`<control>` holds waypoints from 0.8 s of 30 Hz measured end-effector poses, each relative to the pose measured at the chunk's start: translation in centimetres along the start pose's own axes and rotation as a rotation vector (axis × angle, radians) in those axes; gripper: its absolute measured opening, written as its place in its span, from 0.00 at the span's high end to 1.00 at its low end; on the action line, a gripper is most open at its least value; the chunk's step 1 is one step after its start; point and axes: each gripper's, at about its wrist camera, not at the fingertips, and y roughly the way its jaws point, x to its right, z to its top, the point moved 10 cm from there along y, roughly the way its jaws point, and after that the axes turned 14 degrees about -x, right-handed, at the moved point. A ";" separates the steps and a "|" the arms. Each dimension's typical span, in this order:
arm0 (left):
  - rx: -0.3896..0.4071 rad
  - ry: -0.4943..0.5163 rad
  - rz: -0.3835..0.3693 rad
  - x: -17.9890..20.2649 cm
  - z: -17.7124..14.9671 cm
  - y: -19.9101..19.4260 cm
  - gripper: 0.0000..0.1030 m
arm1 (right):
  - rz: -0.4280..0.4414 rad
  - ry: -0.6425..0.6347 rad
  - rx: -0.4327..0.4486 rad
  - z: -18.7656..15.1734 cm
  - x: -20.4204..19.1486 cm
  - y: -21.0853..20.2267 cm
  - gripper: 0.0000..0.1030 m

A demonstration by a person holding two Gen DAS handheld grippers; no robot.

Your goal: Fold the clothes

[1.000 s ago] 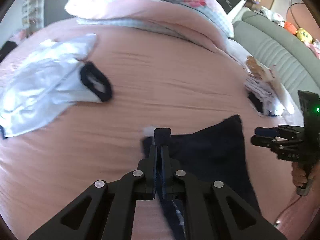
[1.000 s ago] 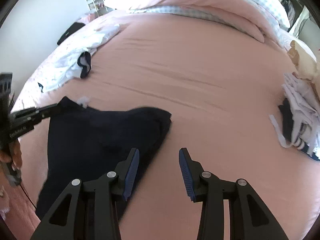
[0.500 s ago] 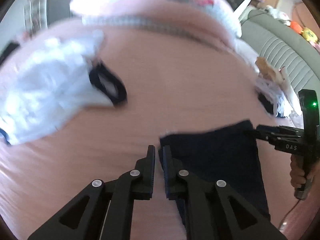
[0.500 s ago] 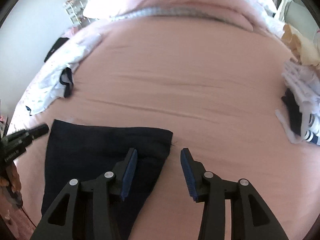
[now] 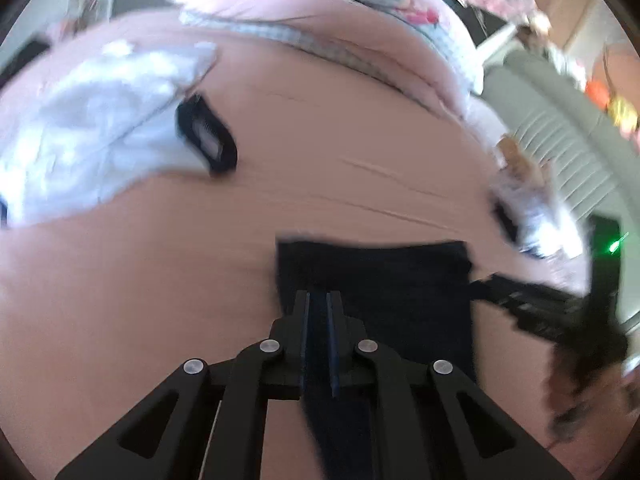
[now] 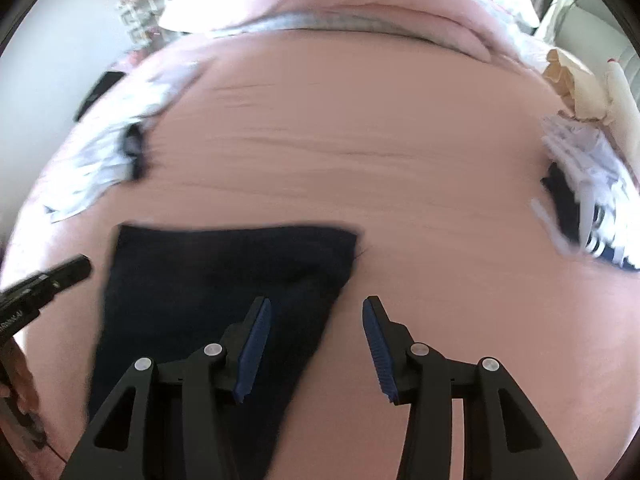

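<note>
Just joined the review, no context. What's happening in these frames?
A person with a handheld gripper in each hand is folding a dark navy garment spread flat on a pink bed. The left gripper is nearly closed over the garment's left part; whether it pinches cloth is unclear. The right gripper is open, hovering at its right edge. A white garment lies far left; a folded pile sits right.

On the bed [image 6: 360, 160] the garment [image 6: 224, 280] lies spread nearest, a crumpled shirt [image 6: 104, 160] behind it to the left, a clothes pile [image 6: 588, 184] far right, pillows [image 6: 340, 0] behind all.
</note>
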 end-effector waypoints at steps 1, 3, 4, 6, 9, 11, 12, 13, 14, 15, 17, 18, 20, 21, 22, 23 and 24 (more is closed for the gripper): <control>-0.012 -0.027 -0.018 0.3 -1.8 -0.6 0.94 | 0.032 -0.006 -0.004 -1.1 -0.9 -0.5 0.54; -0.049 -0.068 -0.049 0.9 -5.0 -0.9 0.94 | 0.087 -0.011 -0.026 -3.7 -2.6 -1.3 0.54; -0.070 -0.087 -0.063 1.2 -6.6 -0.9 0.94 | 0.112 -0.015 -0.037 -5.0 -3.4 -1.6 0.54; -0.110 -0.114 -0.088 1.9 -9.5 -0.8 0.94 | 0.137 -0.029 -0.057 -7.7 -4.8 -2.1 0.54; -0.154 -0.110 -0.101 2.9 -12.5 -0.5 0.90 | 0.143 -0.043 -0.057 -11.2 -6.1 -2.5 0.53; -0.155 -0.096 -0.084 3.3 -13.3 -0.5 0.86 | 0.145 -0.051 -0.064 -13.0 -6.6 -2.2 0.53; -0.156 -0.087 -0.078 3.6 -13.6 -0.4 0.86 | 0.145 -0.039 -0.072 -13.6 -6.5 -1.9 0.53; -0.161 -0.082 -0.076 3.8 -13.9 -0.3 0.86 | 0.155 -0.030 -0.079 -14.0 -6.5 -1.7 0.53; -0.170 -0.081 -0.074 3.9 -14.1 -0.1 0.85 | 0.165 -0.022 -0.085 -14.3 -6.5 -1.5 0.53; -0.177 -0.080 -0.067 3.9 -14.2 0.0 0.83 | 0.173 -0.017 -0.091 -14.5 -6.6 -1.2 0.53; -0.169 -0.088 -0.031 3.4 -14.4 0.1 0.69 | 0.154 -0.015 -0.095 -15.3 -6.2 -1.1 0.53; -0.159 -0.094 -0.022 3.4 -14.4 0.2 0.64 | 0.143 -0.019 -0.093 -15.4 -6.1 -1.2 0.53; -0.149 -0.094 -0.017 3.4 -14.4 0.4 0.60 | 0.141 -0.025 -0.081 -15.3 -6.1 -1.4 0.53; -0.146 -0.092 -0.016 3.4 -14.4 0.5 0.60 | 0.140 -0.028 -0.076 -15.3 -6.1 -1.5 0.53; -0.148 -0.080 -0.005 3.5 -14.5 0.8 0.61 | 0.140 -0.026 -0.076 -15.3 -6.1 -1.5 0.53; -0.155 -0.059 0.013 3.8 -14.6 1.2 0.73 | 0.137 -0.027 -0.082 -15.2 -6.3 -0.9 0.53; -0.158 -0.047 0.027 3.9 -14.9 1.2 0.79 | 0.126 -0.030 -0.094 -15.5 -6.2 -0.5 0.53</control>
